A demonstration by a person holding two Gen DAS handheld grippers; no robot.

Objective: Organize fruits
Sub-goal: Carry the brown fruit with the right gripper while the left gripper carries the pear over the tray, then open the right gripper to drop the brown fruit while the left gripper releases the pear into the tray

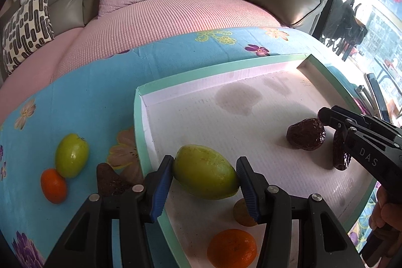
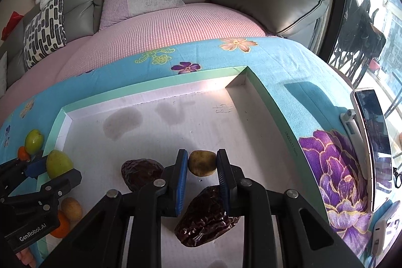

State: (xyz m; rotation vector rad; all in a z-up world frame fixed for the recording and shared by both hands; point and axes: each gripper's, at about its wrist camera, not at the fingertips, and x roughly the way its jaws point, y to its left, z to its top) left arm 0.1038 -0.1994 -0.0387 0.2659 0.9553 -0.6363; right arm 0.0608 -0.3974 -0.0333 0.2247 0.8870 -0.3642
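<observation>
A: Where does the left gripper (image 1: 204,176) stand?

B: Its fingers pinch the green mango (image 1: 205,172), which hangs just over the near-left wall of the tray (image 1: 140,132). Judging by that, it's being carried in. Lower it until it rests on the tray floor before letting go, and set it clear of the orange (image 1: 232,248) and the small brown fruit (image 1: 242,214) that lie nearer than it in the tray.

A: And the right gripper (image 2: 202,178)?

B: Its fingers are pressed on a small yellowish-brown fruit (image 2: 202,163), above the tray between two dark dates (image 2: 140,173) (image 2: 206,217). Release gently; it looks round enough to roll.

A: Anything left outside?

B: A green fruit (image 1: 72,155), another orange (image 1: 53,185) and a dark brown piece (image 1: 110,180), on the blue cloth (image 1: 83,97) left of the tray.
</observation>
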